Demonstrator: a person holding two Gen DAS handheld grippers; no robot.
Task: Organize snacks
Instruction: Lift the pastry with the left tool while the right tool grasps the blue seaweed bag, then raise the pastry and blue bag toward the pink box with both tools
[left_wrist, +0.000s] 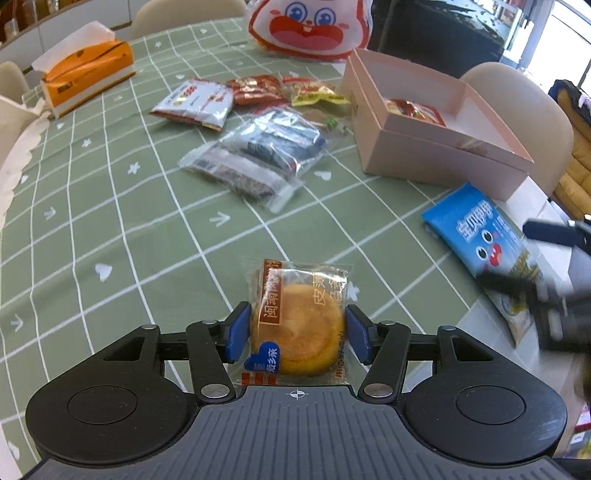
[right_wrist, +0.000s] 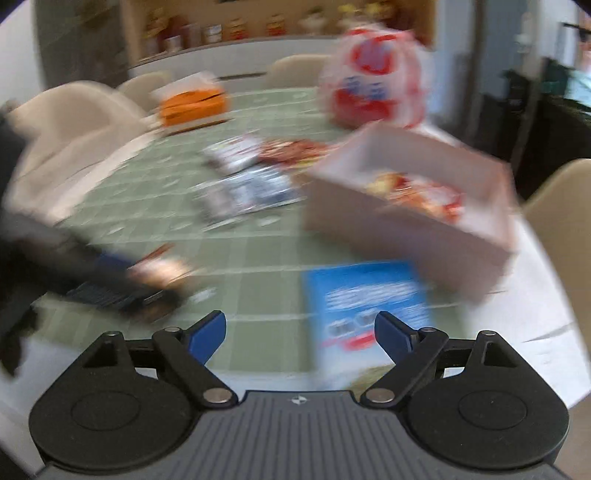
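Judged step: carry the pastry into the pink box (left_wrist: 436, 158) at the table's far right edge. Keep the squeeze light and level; the clear wrapper looks slippery.

Blue packet (right_wrist: 365, 295) lies at the near right edge, just ahead of the right gripper (right_wrist: 300, 332), tongs apart, empty.

Wrapped pastry (left_wrist: 299, 325) sits clamped between the left gripper (left_wrist: 297, 334) pads, near edge.

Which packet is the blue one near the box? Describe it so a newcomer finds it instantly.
Start at the pink open box on the green checked tablecloth. Just in front of it, toward the table edge, lies a flat blue packet. It is the only blue one, printed with white characters and cartoon eyes.
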